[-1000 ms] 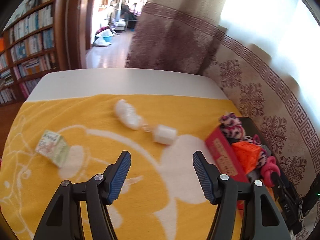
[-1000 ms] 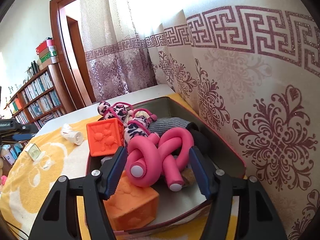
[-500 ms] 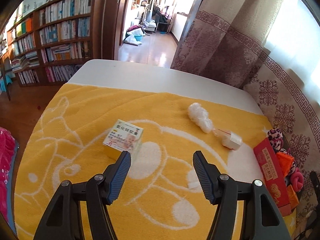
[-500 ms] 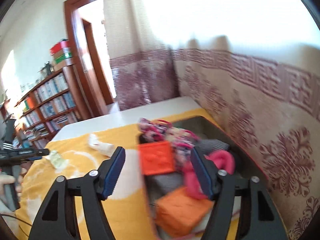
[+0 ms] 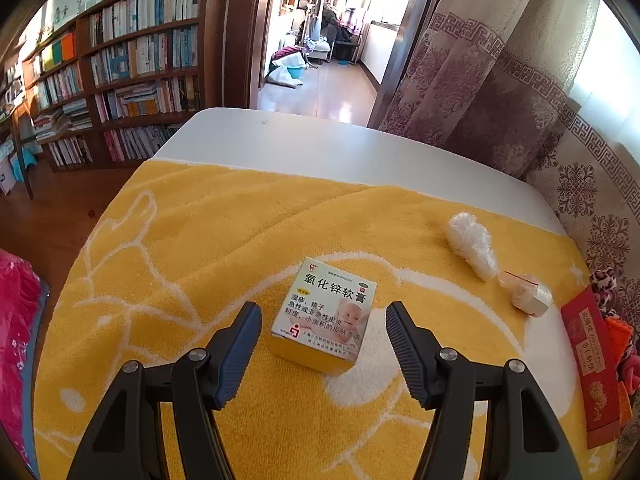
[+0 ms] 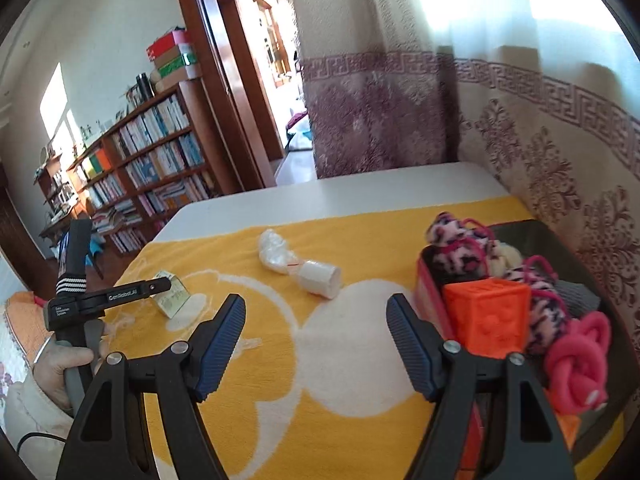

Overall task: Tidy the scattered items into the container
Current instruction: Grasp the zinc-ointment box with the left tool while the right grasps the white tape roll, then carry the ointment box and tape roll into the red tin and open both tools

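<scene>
Left tool now over ointment box — jaws apart, no contact.

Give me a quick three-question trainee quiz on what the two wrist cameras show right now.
1. True or false: the small yellow and white cardboard medicine box lies inside the red-walled container.
2. Which item lies in the container? A) orange embossed soft cube B) white roll in crinkled clear plastic wrap
3. Fill in: the left gripper has the box between its fingers, but they do not ____ it.

Key: 1 false, it lies on the yellow patterned towel. 2 A. 3 touch.
</scene>
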